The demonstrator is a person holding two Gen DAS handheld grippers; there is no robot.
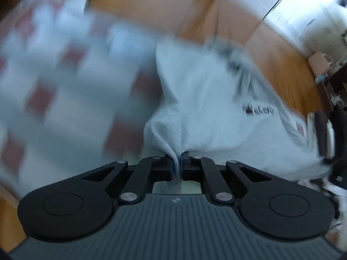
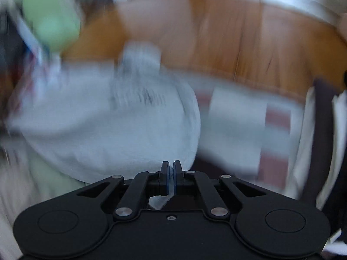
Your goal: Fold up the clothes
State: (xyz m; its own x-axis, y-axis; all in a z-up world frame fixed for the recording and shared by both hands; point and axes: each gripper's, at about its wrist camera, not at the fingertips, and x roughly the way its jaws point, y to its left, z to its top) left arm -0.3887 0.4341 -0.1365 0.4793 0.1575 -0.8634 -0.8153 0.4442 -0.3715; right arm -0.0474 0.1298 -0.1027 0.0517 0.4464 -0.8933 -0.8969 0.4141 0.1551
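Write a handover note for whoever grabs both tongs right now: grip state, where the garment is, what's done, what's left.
Left tongs: shut on an edge of the white garment, fabric pinched between the pads.
Right tongs: shut on another edge of the same garment.
Garment: hanging stretched between both tongs, over the red-and-white checked cloth; black print faces the left camera. Wooden floor lies beyond.
Both views are motion-blurred, so the rig is moving.
Done: both edges gripped, garment lifted.
Left: no fold visible yet. Probably lay it flat on the cloth, then fold. Keep both grips shut until it is down.
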